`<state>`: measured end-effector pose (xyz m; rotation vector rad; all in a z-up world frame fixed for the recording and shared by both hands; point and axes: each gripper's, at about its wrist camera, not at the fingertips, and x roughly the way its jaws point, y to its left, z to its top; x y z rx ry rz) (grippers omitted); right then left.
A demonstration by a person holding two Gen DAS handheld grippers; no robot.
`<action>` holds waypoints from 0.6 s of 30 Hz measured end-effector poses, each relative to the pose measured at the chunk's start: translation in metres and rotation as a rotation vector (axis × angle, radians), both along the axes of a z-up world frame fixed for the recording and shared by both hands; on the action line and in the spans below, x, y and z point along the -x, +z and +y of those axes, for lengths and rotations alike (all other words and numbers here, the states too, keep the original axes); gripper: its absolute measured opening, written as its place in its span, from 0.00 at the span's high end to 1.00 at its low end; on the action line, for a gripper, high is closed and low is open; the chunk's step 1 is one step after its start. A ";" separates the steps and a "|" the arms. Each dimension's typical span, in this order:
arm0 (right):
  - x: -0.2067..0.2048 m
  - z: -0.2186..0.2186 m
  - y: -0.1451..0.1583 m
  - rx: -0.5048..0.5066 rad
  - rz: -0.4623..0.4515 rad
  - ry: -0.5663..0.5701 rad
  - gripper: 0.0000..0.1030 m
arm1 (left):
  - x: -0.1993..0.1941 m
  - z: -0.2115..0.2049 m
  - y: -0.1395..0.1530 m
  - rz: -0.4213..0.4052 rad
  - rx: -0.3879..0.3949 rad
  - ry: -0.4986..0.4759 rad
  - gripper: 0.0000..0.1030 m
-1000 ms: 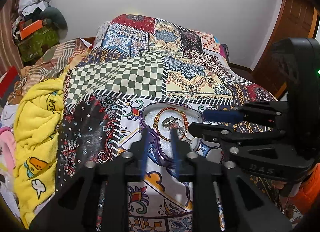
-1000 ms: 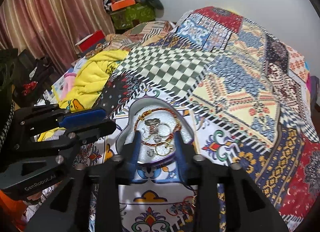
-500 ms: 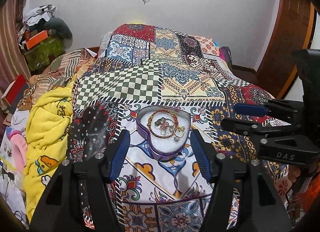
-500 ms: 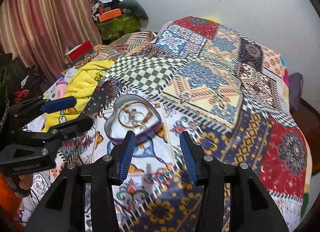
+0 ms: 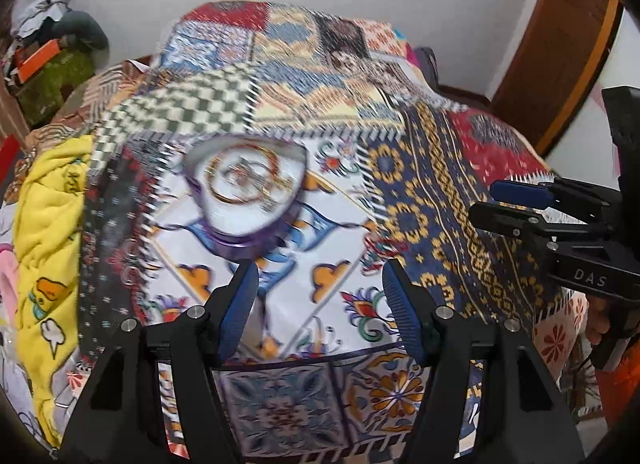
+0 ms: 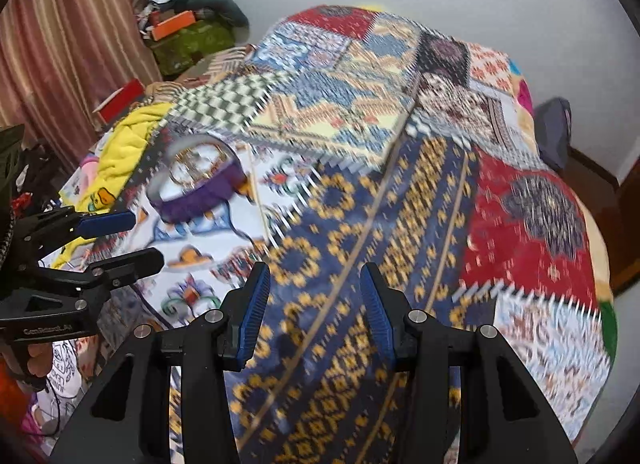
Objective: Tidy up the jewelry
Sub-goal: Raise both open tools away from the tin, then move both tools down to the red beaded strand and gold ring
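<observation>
Over the last second both grippers have drawn back from the heart-shaped jewelry box [image 5: 244, 192], and each has gone from nearly together over its contents to well apart. The left gripper [image 5: 316, 316] now hangs above the patchwork bedspread [image 5: 432, 192] with its jaws spread and empty; the right gripper [image 6: 312, 312] is likewise spread and empty, turned away over the blue and gold patch. The box rests open on the white floral patch, near the yellow blanket [image 5: 48, 224], with bangles [image 5: 240, 180] and smaller pieces lying on its pale lining. By this reading, the placement step is complete and the jewelry is stowed. Motion blur smears both views, so the small pieces cannot be identified or counted. No lid is visible in either view.
</observation>
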<state>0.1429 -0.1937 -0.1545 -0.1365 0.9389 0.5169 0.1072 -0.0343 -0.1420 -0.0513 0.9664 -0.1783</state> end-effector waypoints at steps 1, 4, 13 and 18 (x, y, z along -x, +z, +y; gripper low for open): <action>0.001 -0.003 -0.003 0.001 0.008 -0.005 0.58 | -0.002 -0.004 -0.004 0.012 0.002 -0.009 0.39; 0.004 -0.009 -0.013 0.004 0.031 -0.019 0.58 | -0.008 -0.012 -0.017 0.044 0.008 -0.028 0.39; 0.002 -0.011 -0.022 -0.019 0.059 -0.009 0.58 | -0.026 -0.031 -0.036 0.061 -0.020 -0.089 0.66; -0.001 -0.005 -0.024 -0.030 0.064 0.000 0.58 | -0.034 -0.035 -0.042 0.056 0.000 -0.117 0.93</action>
